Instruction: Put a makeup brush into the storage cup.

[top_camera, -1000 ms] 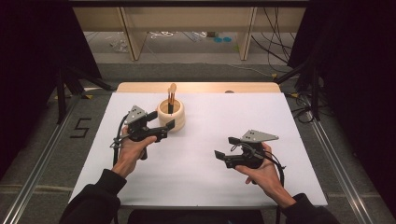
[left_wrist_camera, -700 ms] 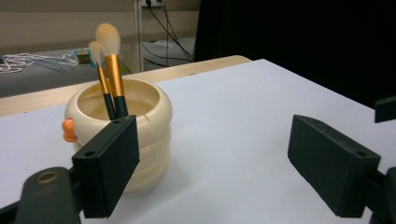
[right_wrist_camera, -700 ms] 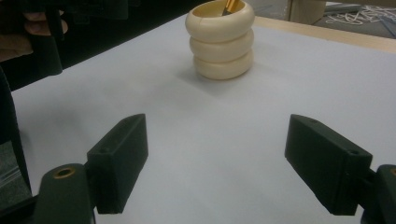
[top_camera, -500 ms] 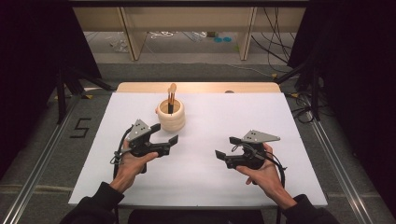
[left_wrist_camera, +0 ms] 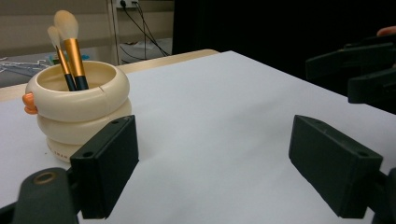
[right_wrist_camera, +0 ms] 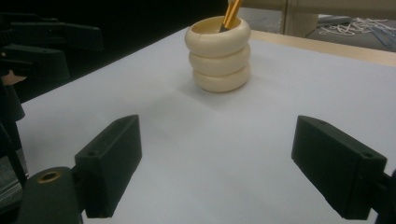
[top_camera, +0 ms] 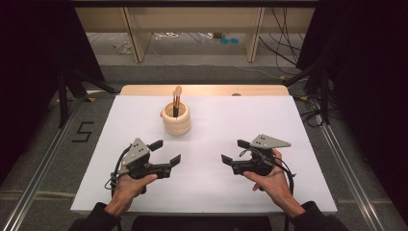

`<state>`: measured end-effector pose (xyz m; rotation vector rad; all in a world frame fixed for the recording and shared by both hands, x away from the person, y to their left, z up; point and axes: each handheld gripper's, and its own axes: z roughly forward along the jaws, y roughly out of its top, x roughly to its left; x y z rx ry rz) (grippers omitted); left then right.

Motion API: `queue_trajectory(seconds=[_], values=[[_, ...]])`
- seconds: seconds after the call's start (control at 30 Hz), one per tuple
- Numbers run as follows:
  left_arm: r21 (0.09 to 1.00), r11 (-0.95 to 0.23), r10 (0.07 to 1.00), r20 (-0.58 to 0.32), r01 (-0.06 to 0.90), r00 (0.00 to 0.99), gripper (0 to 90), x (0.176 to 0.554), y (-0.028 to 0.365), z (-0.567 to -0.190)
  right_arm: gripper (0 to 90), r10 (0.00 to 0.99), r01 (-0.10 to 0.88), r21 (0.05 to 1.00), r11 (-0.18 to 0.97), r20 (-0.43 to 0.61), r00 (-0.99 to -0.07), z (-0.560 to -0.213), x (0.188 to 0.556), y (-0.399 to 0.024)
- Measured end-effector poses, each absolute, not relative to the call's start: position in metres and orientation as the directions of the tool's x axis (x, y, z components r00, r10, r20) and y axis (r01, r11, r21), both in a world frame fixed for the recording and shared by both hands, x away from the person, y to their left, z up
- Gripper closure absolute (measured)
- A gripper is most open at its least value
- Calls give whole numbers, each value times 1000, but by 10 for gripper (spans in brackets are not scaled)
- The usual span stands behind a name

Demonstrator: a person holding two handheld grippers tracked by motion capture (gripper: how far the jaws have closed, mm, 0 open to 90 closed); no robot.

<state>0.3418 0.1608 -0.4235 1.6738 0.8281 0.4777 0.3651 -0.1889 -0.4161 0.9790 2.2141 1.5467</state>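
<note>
While both tongs gape empty, cream three-ringed holder [top_camera: 176, 120] upright with two gold-ferruled brushes [left_wrist_camera: 70, 51].

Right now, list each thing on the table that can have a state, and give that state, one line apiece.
Cream holder: upright on the white table, touched by neither gripper.
Two makeup brushes: standing in the holder, bristles up, leaning.
Left gripper: open, nothing between its jaws, apart from the holder.
Right gripper: open, jaws have just been opening, nothing between them.
</note>
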Motion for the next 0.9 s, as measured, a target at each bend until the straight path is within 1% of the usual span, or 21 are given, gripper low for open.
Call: queue_trajectory(seconds=[0.3,0.33,0.5,0.57,0.6,0.77,0.9], values=[[955,-96,745,-117,279,657,158,328,162,-427,165,656,368,905,211,148,-740,-416,363,-186],[956,-111,743,-101,270,662,158,328,164,-427,165,656,369,905,210,149,-740,-416,363,-186],[955,-112,750,-99,273,654,158,321,166,-429,165,657,358,912,200,147,-740,-415,361,-187],[954,-110,751,-104,279,652,158,317,165,-430,165,646,370,908,197,164,-745,-415,360,-187],[956,-124,746,-86,264,661,158,317,166,-430,165,651,368,907,205,155,-743,-415,359,-188],[955,-147,743,-66,259,666,158,310,163,-431,164,650,363,911,196,157,-744,-416,353,-190],[957,-132,742,-78,260,666,158,307,161,-431,164,652,355,914,198,147,-743,-417,350,-192]])
